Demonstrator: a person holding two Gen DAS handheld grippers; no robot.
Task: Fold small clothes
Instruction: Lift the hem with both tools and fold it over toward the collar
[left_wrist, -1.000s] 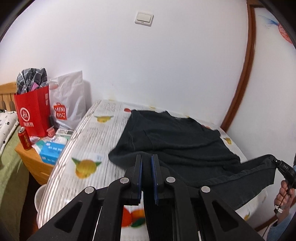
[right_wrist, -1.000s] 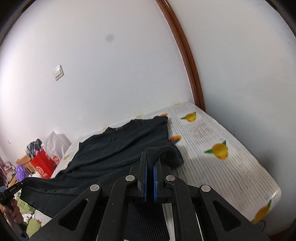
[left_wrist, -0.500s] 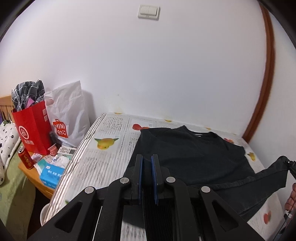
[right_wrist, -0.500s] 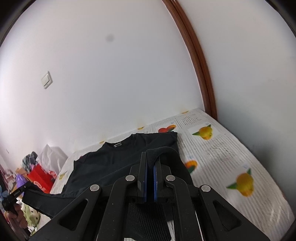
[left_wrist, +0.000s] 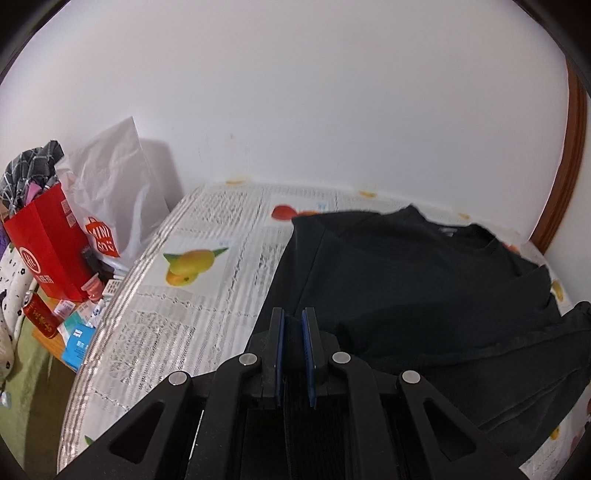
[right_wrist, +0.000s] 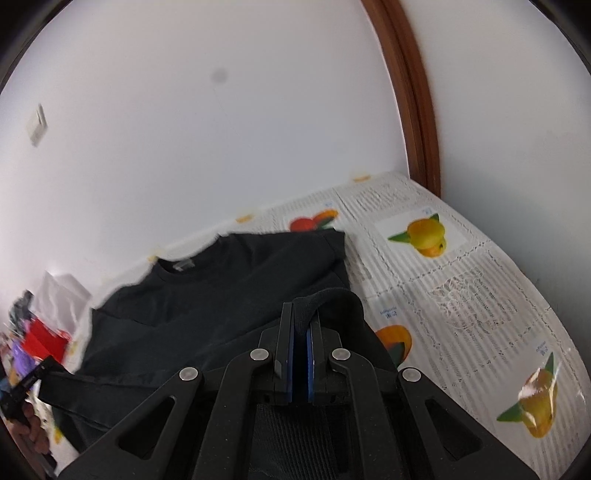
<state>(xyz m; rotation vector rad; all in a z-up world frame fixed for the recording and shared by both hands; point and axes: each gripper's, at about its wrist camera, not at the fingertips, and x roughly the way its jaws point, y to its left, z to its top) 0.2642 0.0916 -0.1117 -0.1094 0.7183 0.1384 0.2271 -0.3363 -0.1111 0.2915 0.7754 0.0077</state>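
Left wrist view, bottom center: left gripper (left_wrist: 293, 326) has its fingers clamped on the hem of the black t-shirt (left_wrist: 417, 280), which lies spread over the fruit-print bench (left_wrist: 207, 295) mid-frame. Red bag (left_wrist: 48, 240) sits far left. Right wrist view: right gripper (right_wrist: 300, 325) pinches the shirt's other hem corner, collar toward the wall (right_wrist: 184, 129) up top.

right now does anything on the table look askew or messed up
Nothing is spilled or damaged. The black t-shirt isn't flat: its near hem is lifted, pinched in the left tool and right tool.
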